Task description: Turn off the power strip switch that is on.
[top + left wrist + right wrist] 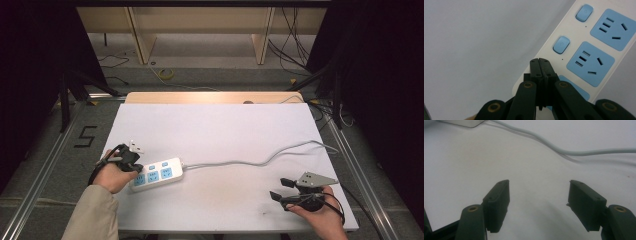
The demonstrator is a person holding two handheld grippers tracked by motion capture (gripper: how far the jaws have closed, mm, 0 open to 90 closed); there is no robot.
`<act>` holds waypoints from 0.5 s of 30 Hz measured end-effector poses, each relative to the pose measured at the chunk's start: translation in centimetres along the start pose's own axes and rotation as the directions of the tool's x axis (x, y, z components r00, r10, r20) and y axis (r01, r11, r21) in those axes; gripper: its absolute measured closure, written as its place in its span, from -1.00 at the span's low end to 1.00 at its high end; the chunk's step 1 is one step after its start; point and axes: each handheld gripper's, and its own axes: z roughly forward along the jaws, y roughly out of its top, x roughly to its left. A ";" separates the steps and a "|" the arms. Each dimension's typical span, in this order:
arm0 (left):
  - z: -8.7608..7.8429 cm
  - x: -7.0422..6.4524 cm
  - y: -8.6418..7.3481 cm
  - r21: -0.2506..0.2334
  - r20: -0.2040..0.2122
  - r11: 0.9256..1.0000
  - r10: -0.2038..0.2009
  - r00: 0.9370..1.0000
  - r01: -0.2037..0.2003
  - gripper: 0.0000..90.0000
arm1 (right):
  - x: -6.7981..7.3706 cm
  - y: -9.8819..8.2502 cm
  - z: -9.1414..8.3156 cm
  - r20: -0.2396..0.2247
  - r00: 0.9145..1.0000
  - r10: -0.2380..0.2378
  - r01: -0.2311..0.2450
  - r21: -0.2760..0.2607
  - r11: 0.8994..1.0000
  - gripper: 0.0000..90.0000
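Observation:
A white power strip (pixel 156 173) with blue sockets and blue buttons lies at the table's left, its grey cable (pixel 250 161) trailing off to the right. My left gripper (pixel 129 161) is at the strip's left end. In the left gripper view its jaws (pixel 539 61) are pressed together with nothing between them, over the near end of the strip (pixel 574 31), beside the second blue button (pixel 561 44). My right gripper (pixel 280 189) rests low at the front right, open and empty. In the right gripper view its fingertips (pixel 539 192) stand wide apart over bare table, with the cable (pixel 564 151) beyond.
A white sheet (pixel 215 125) covers the table, and a strip of wood shows along its far edge (pixel 210 97). Beyond it are grey floor, loose cables (pixel 165 74) and wooden shelf legs (pixel 142 40). Metal rails run along both sides of the table.

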 end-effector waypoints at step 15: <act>-0.6 -0.2 -0.6 -0.059 -0.006 0.998 -0.004 1.000 0.004 0.99 | 0.0 0.0 0.0 0.001 1.000 0.000 0.000 -0.002 1.000 -0.23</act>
